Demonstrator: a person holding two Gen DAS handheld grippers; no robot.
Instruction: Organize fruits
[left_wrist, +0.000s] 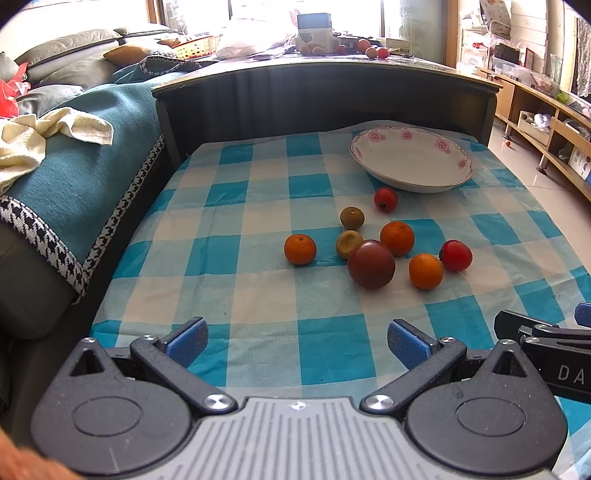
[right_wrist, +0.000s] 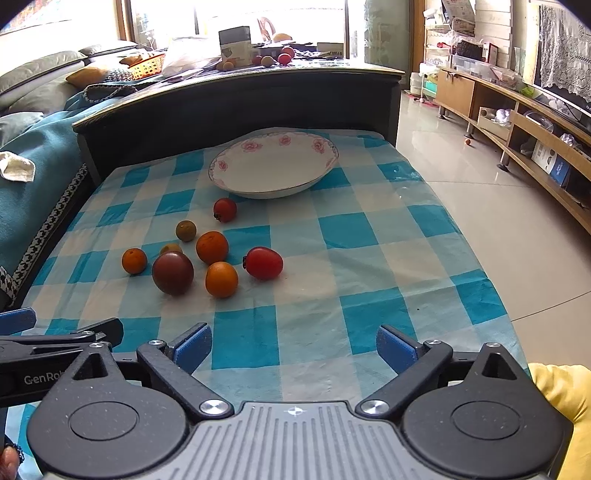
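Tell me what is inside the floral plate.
Nothing: the floral plate holds no fruit. Its white inside shows fully except a strip behind the near rim. All eight fruits lie on the checked cloth.

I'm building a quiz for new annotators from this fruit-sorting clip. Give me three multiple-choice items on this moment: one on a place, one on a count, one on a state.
1. Where does the plate sit relative to the fruits?
A. Beyond them, toward the dark headboard
B. Between them and the grippers
C. On the floor

2. How many orange fruits lie on the checked cloth?
A. One
B. Three
C. Five

3. What is in the plate?
A. All the fruits
B. One red fruit
C. Nothing

Answers:
1. A: both views show the plate past the cluster, near the headboard.
2. B: one orange fruit apart on the left, one in the middle, one nearest.
3. C: its white inside is bare; the nearest red fruit lies on the cloth beside it. The left gripper and right gripper have open jaws, holding nothing.
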